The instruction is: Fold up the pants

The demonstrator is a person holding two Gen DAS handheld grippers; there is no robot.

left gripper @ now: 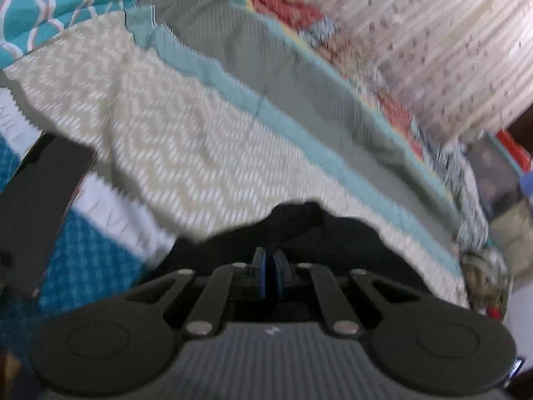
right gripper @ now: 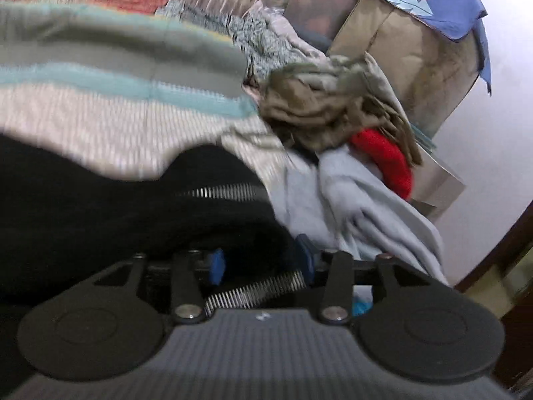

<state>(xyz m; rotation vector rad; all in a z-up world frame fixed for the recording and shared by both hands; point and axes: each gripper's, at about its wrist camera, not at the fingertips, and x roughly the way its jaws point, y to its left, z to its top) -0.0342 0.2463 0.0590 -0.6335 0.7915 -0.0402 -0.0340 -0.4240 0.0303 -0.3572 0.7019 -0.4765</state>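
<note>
The black pants (left gripper: pixel 299 230) lie bunched on a beige zigzag-patterned bedspread (left gripper: pixel 160 133). My left gripper (left gripper: pixel 269 266) is shut on a fold of the pants, its blue pads pressed together on the black cloth. In the right wrist view the pants (right gripper: pixel 100 206) fill the lower left, with a silver zipper (right gripper: pixel 220 191) showing. My right gripper (right gripper: pixel 263 263) has its blue pads apart with a thick bunch of black cloth and zipper between them. Both views are blurred.
A teal-edged grey blanket (left gripper: pixel 266 66) and a striped curtain (left gripper: pixel 433 33) lie beyond the bedspread. To the right are a pile of olive, red and light-blue clothes (right gripper: pixel 339 113) and a cardboard box (right gripper: pixel 409 53) under a blue cloth. A dark strap (left gripper: pixel 36 206) crosses at left.
</note>
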